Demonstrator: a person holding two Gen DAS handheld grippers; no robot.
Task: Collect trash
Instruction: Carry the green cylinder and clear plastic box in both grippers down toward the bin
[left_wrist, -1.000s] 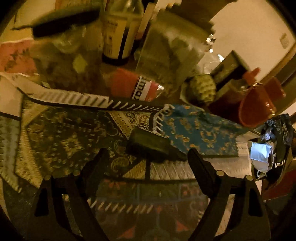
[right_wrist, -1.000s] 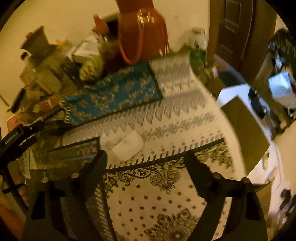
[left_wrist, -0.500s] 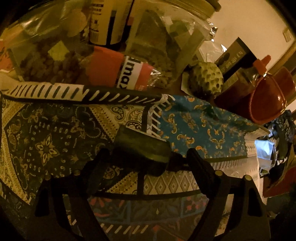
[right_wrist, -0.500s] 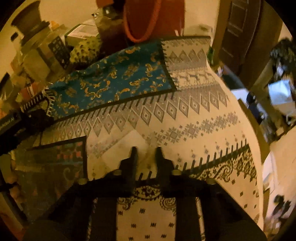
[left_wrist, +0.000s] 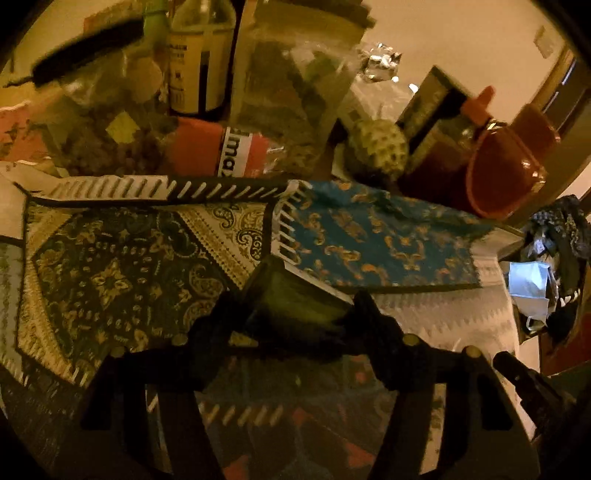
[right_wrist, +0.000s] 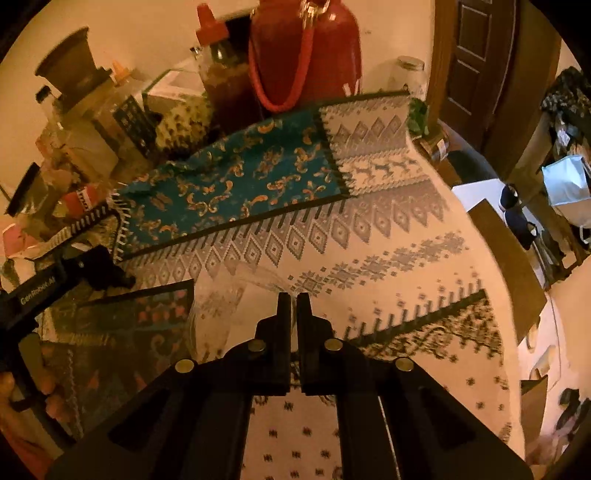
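On the patchwork-patterned cloth table (right_wrist: 406, 266), two pieces of trash are being taken at once. The right gripper (right_wrist: 293, 302), which was spread wide above a pale, clear crumpled plastic wrapper (right_wrist: 221, 306) a second ago, is now standing with its fingers pressed together, and they appear to be pinching the wrapper's thin edge, though the clear film between the pads is hard to make out. The left gripper (left_wrist: 291, 314) has been sliding in toward a dark green, flat glossy sachet (left_wrist: 295, 299); its jaws are closing now, with the sachet lying between them, and whether the pads are pressing on it yet I cannot tell. So one piece is probably secured and the second is about to be. The left wrist view is showing the sachet, plus the clutter behind it: a red packet (left_wrist: 218, 153) and a scaly green fruit (left_wrist: 376, 149). The right wrist view is hiding the sachet but showing the wrapper, and the left gripper's body with the person's hand (right_wrist: 33, 391) on its handle.
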